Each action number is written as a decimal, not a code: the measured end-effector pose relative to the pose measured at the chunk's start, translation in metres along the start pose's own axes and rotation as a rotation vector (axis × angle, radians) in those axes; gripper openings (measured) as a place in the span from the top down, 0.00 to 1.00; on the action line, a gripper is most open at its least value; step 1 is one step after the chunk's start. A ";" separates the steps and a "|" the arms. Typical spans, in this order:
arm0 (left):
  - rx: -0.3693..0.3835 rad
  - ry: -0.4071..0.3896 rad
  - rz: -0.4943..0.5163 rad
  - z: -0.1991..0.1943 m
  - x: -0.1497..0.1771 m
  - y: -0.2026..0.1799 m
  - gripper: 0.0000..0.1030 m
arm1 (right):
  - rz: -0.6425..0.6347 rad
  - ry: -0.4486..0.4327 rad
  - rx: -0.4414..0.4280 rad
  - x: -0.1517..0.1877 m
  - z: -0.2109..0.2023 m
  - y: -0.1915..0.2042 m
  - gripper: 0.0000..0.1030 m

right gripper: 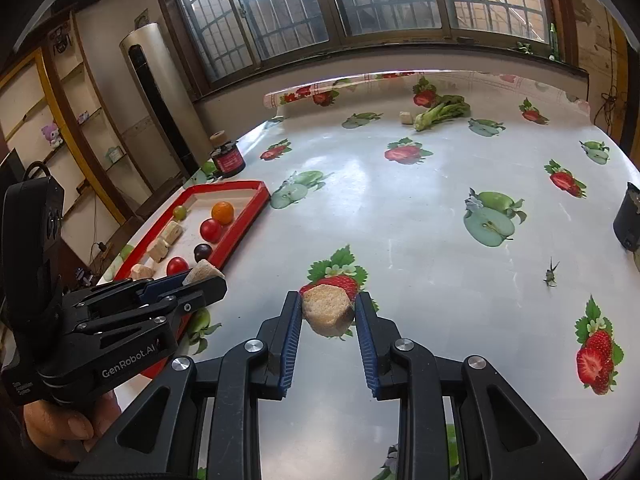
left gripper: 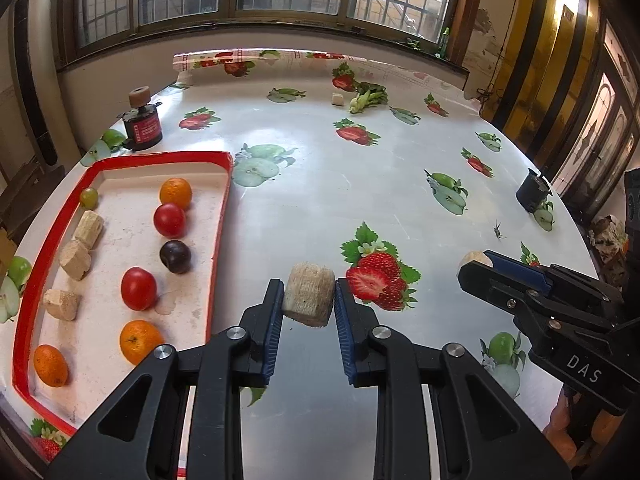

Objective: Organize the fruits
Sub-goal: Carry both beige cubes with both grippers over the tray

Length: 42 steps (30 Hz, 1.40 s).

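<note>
Your left gripper [left gripper: 308,300] has its jaws clenched on a pale cut chunk [left gripper: 309,294], held above the worktop [left gripper: 360,184] just right of the red tray [left gripper: 222,216]. Your right gripper [right gripper: 328,314] grasps a second pale chunk [right gripper: 327,309] over a printed strawberry. Only your left wrist view shows the tray's near end with two oranges; the right gripper's body hides it in the other. You can read "DAS" and "GenRobot.AI" on the grippers; the jar [left gripper: 143,125] label is illegible.
</note>
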<state>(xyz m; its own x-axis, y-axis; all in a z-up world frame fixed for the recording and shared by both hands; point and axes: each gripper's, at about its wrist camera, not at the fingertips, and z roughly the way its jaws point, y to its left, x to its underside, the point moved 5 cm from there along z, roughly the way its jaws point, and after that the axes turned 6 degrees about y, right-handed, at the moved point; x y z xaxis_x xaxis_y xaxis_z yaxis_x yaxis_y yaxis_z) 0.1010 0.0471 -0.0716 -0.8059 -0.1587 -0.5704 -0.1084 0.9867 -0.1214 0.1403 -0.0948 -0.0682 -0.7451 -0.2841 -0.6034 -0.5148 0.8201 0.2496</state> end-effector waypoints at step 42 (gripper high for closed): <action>-0.110 -0.031 -0.177 -0.041 0.035 0.115 0.78 | -0.199 0.048 -0.144 -0.011 0.037 0.126 0.73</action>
<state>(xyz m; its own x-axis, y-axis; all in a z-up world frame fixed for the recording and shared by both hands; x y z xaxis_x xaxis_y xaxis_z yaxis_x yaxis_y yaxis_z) 0.0368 0.1563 -0.0723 -0.7503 -0.3289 -0.5734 -0.3107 0.9411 -0.1332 0.0998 0.0299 -0.0584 -0.6404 -0.4593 -0.6156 -0.7062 0.6672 0.2369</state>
